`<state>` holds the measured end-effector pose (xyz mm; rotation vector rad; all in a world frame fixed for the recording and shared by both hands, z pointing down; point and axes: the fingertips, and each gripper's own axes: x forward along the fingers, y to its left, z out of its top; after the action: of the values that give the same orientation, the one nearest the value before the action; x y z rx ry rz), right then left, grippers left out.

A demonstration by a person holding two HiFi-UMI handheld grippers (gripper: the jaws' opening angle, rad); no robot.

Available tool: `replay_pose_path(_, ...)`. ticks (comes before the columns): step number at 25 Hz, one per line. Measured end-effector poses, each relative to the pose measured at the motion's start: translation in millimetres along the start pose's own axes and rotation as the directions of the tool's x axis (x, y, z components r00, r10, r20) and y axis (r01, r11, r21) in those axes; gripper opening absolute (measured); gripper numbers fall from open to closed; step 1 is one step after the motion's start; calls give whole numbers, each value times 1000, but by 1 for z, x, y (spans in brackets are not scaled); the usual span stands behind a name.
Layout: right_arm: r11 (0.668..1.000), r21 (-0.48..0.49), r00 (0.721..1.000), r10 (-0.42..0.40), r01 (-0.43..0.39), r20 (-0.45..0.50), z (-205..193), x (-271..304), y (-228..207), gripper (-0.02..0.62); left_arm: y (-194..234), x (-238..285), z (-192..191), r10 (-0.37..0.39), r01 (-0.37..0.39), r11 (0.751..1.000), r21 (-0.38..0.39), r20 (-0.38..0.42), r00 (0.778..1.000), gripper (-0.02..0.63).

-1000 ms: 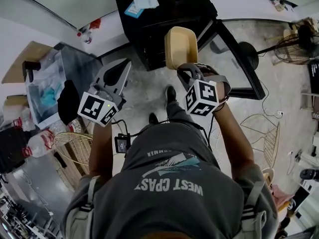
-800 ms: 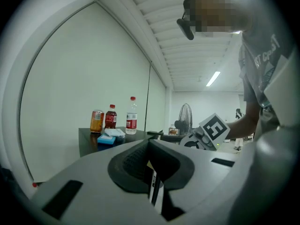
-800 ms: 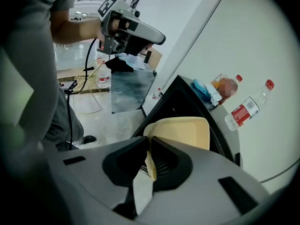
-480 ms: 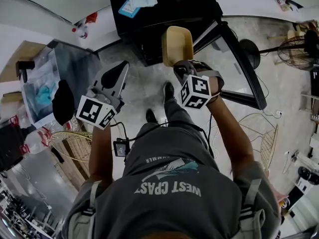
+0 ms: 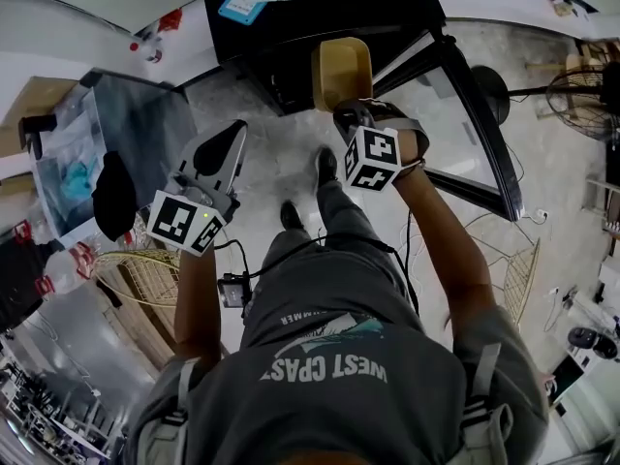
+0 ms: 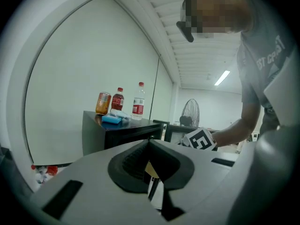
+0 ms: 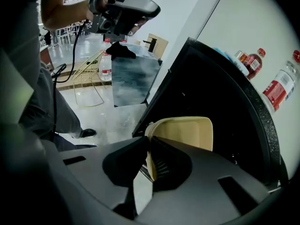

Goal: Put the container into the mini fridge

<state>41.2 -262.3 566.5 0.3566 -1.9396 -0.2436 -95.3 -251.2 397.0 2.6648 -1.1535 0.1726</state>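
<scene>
Concrete floor (image 5: 279,168); right gripper (image 5: 347,116) clamps container (image 5: 341,71); shirt (image 5: 334,395) "WEST COAST".

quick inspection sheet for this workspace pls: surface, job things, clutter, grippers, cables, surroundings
surface: mottled grey floor; no table in use
job's things: tan container at the mouth of the black mini fridge, door open
clutter: bottles and blue pack on the fridge top; more bottles and a wire basket on the floor at left
grippers: right hand-held gripper shut on the container's rim; left hand-held gripper shut, empty, off to the side
cables: black cable on the person; white lead on the floor
surroundings: white wall, fan, clear bin
</scene>
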Motion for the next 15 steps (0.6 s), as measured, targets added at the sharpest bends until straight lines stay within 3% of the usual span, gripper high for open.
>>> replay_pose_path(15, 999, 14, 998, 31, -30, -56, -36, 78, -12, 49, 15, 12, -28, 29, -31, 999, -44, -37, 999, 15)
